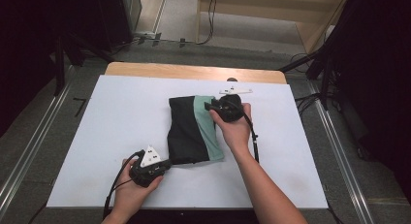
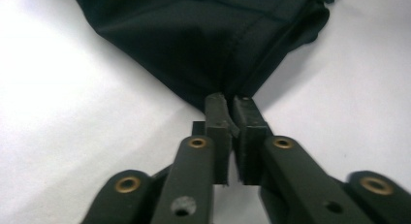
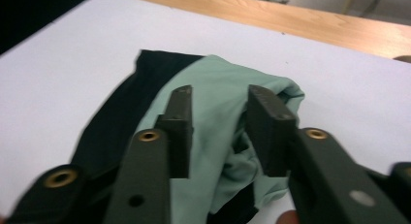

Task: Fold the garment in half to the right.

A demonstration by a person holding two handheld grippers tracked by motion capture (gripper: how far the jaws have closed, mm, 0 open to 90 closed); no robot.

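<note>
A folded black and mint-green garment [image 1: 194, 129] lies near the middle of the white tabletop [image 1: 111, 132], its black part toward the person's left and the green panel along its right side.

In the high view the left gripper [image 1: 167, 165] sits at the garment's near left corner, held in the left hand [image 1: 135, 185], but its jaws are too small there to read. The left gripper view settles it: the two black jaws are clenched on a corner of the black cloth [image 2: 213, 44], which fans out and away from the pinch point, with bare white surface on both sides.

The right gripper [image 1: 209, 106] is at the far end of the garment in the high view, over the green panel, with the right hand [image 1: 235, 124] wrapped around it and its cable [image 1: 254, 136] trailing back along the forearm. The right gripper view shows what the high view hides: the jaws stand apart, released, with bunched green fabric [image 3: 218, 112] between and below them; whether they touch it cannot be told.

A strip of bare wood [image 1: 194, 71] edges the far side of the tabletop. Beyond it the high view shows a grey floor [image 1: 242, 44], dark stands at both sides, and metal rails [image 1: 34, 136] running alongside.
</note>
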